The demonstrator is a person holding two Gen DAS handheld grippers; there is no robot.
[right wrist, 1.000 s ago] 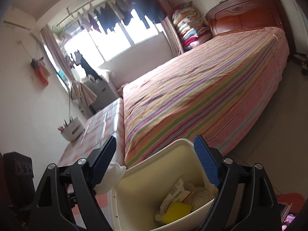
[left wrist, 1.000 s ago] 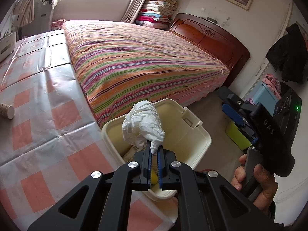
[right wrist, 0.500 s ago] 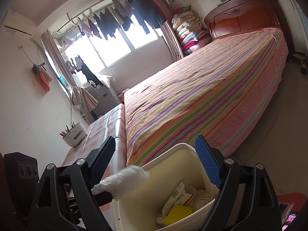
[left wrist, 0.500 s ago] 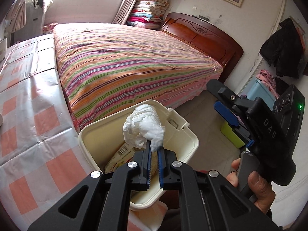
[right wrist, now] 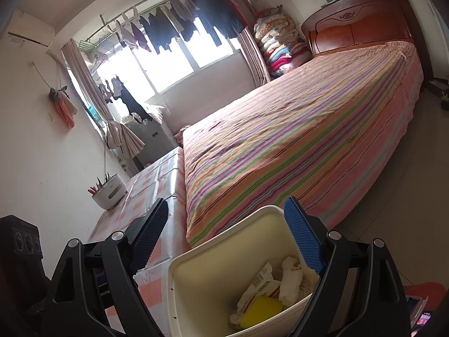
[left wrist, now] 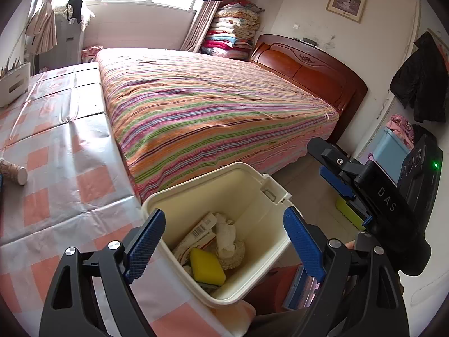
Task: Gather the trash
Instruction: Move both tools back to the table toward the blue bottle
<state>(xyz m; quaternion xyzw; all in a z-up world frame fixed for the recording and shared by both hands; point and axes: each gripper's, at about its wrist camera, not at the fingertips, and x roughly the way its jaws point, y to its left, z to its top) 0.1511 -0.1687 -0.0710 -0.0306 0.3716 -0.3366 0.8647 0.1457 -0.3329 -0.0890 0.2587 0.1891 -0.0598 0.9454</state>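
Note:
A cream trash bin [left wrist: 202, 188] stands at the table's edge, below my left gripper [left wrist: 224, 241], which is open and empty above it. Inside lie a crumpled white tissue [left wrist: 226, 234], a yellow sponge [left wrist: 206, 266] and a barcoded wrapper [left wrist: 197, 233]. My right gripper [right wrist: 228, 238] is open and empty over the same bin [right wrist: 202, 283]; the tissue [right wrist: 290, 280], sponge [right wrist: 261, 310] and wrapper [right wrist: 259, 280] show there too. The right gripper's body [left wrist: 387, 196] shows at the right of the left wrist view.
A table with a checked orange and silver cloth [left wrist: 56, 168] carries a fallen paper cup [left wrist: 12, 170] at the left and a white holder [right wrist: 110, 191] at the back. A striped bed [left wrist: 210, 106] lies beyond the bin. Bare floor [right wrist: 407, 196] is at the right.
My left gripper opened and let go of the white tissue, which dropped into the bin. The right gripper stayed open over the bin.

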